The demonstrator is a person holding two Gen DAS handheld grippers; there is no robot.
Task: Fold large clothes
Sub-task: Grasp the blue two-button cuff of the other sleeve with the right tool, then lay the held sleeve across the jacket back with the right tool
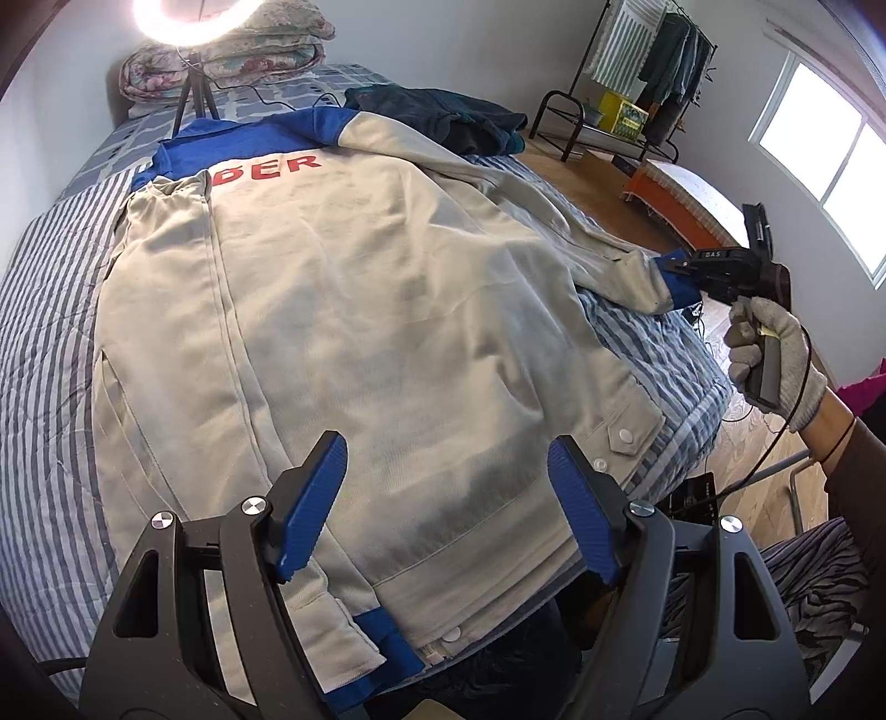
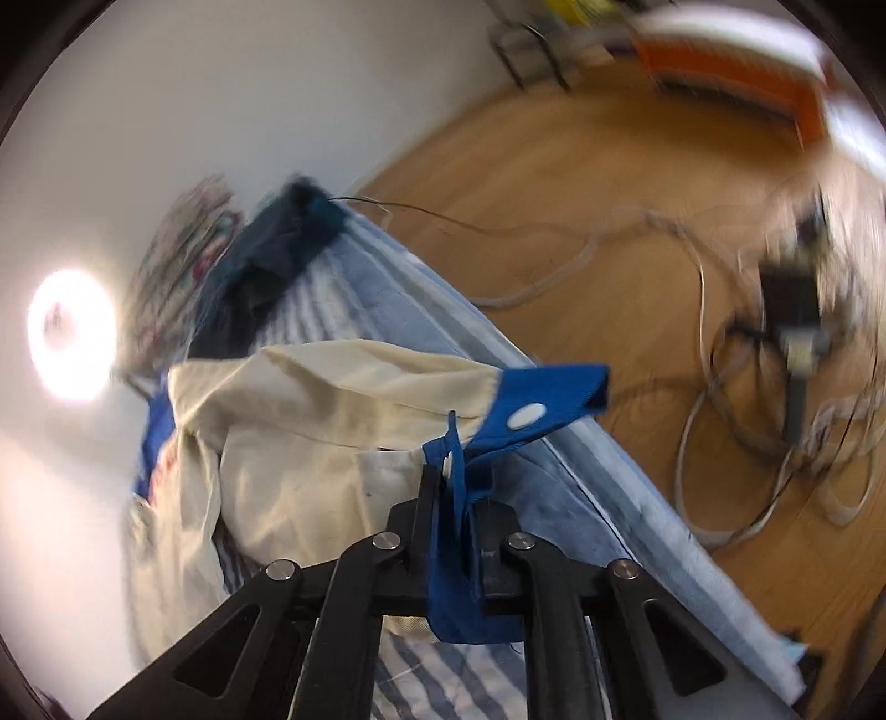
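A beige jacket [image 1: 354, 310] with blue shoulders and red letters lies back-up on the striped bed [image 1: 50, 310]. Its left sleeve is folded over the body, with the blue cuff near the hem. My left gripper [image 1: 448, 498] hovers open above the hem, nothing between its blue pads. At the bed's right edge my right gripper [image 1: 684, 271], in a gloved hand [image 1: 775, 354], is shut on the blue cuff [image 2: 531, 410] of the right sleeve [image 2: 343, 399]. In the right wrist view the cuff's fabric is pinched between the closed jaws of the right gripper [image 2: 451, 487], and the sleeve is lifted off the bed.
A dark garment [image 1: 443, 119] lies at the far side of the bed, folded quilts [image 1: 232, 55] and a ring light [image 1: 194, 16] at its head. Beyond the right edge are wooden floor [image 2: 554, 183] with cables [image 2: 720, 387], a clothes rack [image 1: 648, 61] and an orange stool [image 1: 670, 194].
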